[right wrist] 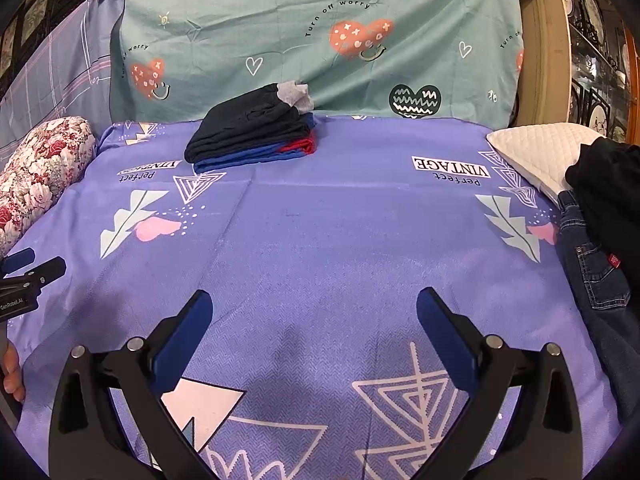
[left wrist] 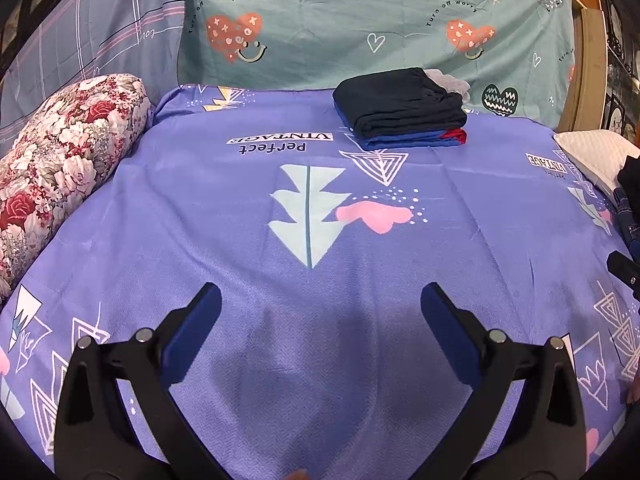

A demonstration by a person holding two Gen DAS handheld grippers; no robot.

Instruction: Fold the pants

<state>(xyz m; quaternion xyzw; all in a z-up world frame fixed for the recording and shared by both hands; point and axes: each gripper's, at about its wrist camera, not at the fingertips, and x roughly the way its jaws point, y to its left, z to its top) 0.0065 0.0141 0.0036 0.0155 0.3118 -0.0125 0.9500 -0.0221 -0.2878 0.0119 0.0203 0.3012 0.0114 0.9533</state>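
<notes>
A stack of folded pants (left wrist: 402,110), dark on top with blue and red below, lies at the far side of the purple bed sheet (left wrist: 320,240); it also shows in the right wrist view (right wrist: 252,132). Unfolded blue jeans (right wrist: 592,276) and a black garment (right wrist: 608,184) lie at the right edge of the bed. My left gripper (left wrist: 320,300) is open and empty above the sheet. My right gripper (right wrist: 314,308) is open and empty above the sheet. The left gripper's tip shows at the left edge of the right wrist view (right wrist: 28,272).
A floral bolster (left wrist: 60,168) lies along the left side. A white quilted pillow (right wrist: 540,148) lies at the right. A teal heart-print sheet (left wrist: 380,28) hangs behind the bed. A wooden frame (right wrist: 540,40) stands at the far right.
</notes>
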